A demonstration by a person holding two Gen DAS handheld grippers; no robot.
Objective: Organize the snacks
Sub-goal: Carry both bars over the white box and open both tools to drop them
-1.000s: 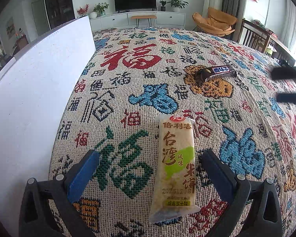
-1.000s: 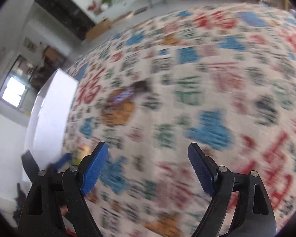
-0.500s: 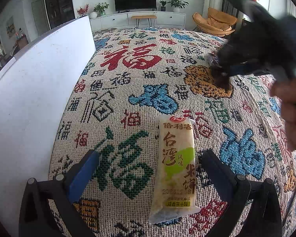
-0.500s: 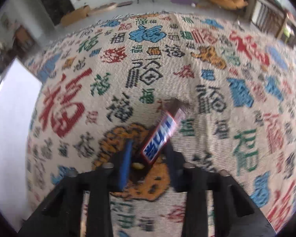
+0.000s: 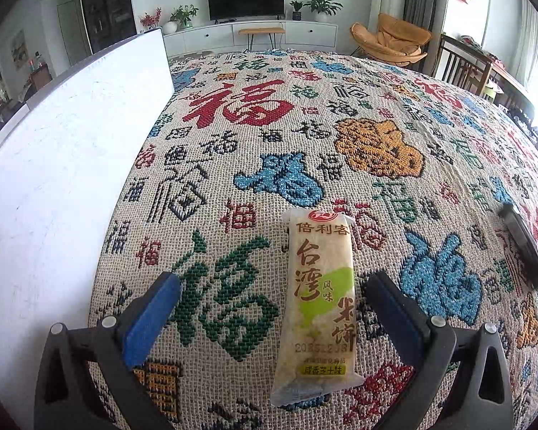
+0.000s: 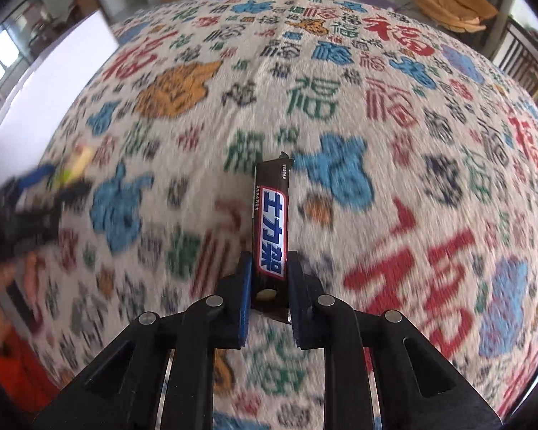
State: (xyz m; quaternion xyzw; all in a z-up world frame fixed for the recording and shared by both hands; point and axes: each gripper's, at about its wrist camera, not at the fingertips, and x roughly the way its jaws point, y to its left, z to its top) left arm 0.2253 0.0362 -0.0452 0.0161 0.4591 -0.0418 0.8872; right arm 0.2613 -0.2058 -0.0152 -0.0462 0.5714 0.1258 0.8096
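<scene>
A pale rice-cracker packet point(image 5: 319, 301) with green and brown print lies on the patterned tablecloth point(image 5: 305, 136), between the fingers of my open left gripper point(image 5: 269, 308), nearer the right finger. My right gripper point(image 6: 269, 268) is shut on the near end of a brown chocolate bar point(image 6: 272, 222) with a blue and white label, holding it above the cloth. The bar's far end also shows at the right edge of the left wrist view point(image 5: 520, 236). The left gripper and packet appear blurred at the left of the right wrist view point(image 6: 53, 182).
A white board point(image 5: 53, 179) stands along the left edge of the table. Beyond the table are a TV cabinet point(image 5: 254, 32), an orange chair point(image 5: 391, 39) and wooden chairs point(image 5: 466, 68) at the far right.
My right gripper has closed on the chocolate bar, lifted it off the orange pattern and carried it toward the right front. My left gripper and the packet have not moved.
</scene>
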